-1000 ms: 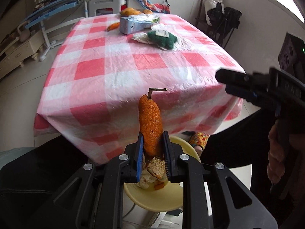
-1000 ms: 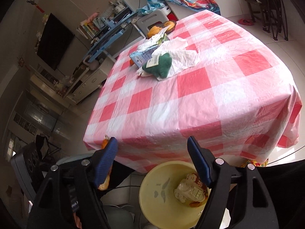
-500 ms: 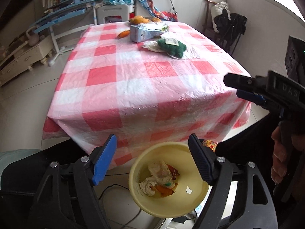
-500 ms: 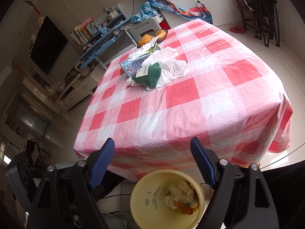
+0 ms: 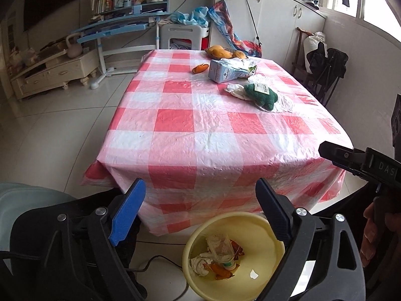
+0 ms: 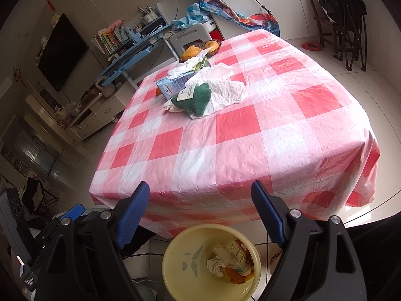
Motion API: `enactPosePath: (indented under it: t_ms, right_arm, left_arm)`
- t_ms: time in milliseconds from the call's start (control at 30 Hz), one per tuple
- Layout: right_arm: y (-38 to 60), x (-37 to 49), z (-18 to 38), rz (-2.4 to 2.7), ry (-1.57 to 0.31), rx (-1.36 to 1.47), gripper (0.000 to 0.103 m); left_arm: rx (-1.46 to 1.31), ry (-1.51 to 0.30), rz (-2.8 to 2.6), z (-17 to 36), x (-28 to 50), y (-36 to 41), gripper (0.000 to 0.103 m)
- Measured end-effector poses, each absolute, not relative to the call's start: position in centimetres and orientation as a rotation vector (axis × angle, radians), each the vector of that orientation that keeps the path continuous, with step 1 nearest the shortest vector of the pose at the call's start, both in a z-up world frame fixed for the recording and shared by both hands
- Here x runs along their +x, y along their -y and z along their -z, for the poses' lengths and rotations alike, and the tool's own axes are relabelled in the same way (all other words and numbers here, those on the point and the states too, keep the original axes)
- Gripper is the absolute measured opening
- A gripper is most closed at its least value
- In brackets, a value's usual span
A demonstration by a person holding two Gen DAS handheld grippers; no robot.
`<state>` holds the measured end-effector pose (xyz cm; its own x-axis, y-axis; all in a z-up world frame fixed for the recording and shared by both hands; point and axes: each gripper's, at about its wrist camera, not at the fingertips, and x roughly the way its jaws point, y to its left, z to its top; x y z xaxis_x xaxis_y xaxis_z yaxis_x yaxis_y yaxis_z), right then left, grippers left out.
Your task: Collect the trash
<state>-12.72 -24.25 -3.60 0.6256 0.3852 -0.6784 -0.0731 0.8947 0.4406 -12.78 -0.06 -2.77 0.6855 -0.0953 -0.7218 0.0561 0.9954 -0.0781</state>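
A yellow bin [image 5: 265, 271] stands on the floor in front of the table, with crumpled tissue, a plastic bottle and orange peel inside; it also shows in the right wrist view [image 6: 180, 271]. My left gripper [image 5: 200, 200] is open and empty above the bin. My right gripper [image 6: 200, 203] is open and empty, also above the bin. On the far part of the red-checked table [image 5: 200, 125] lie a blue carton [image 5: 223, 74], a small orange piece [image 5: 200, 68], white crumpled paper [image 6: 225, 87] and a green plush toy [image 5: 262, 95].
Orange fruit sits in a dish [image 5: 221, 52] at the table's far edge. A white stool [image 5: 180, 36] and blue desk [image 5: 117, 27] stand behind the table. A dark folding rack [image 5: 325, 67] is at the right wall. A cable [image 5: 160, 263] runs on the floor near the bin.
My left gripper opened and let the orange peel drop into the bin. Both grippers have since lifted and tilted up toward the table.
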Motion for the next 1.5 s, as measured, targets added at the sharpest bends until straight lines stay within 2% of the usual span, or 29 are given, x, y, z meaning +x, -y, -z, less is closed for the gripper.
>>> enactPosePath:
  t_ms: [1500]
  right_arm:
    - [24.05,-12.92,3.36,-0.254,-0.840,0.365,0.080]
  left_arm:
    - [-0.050,-0.774,0.043,2.36,-12.93,-0.45,0.091]
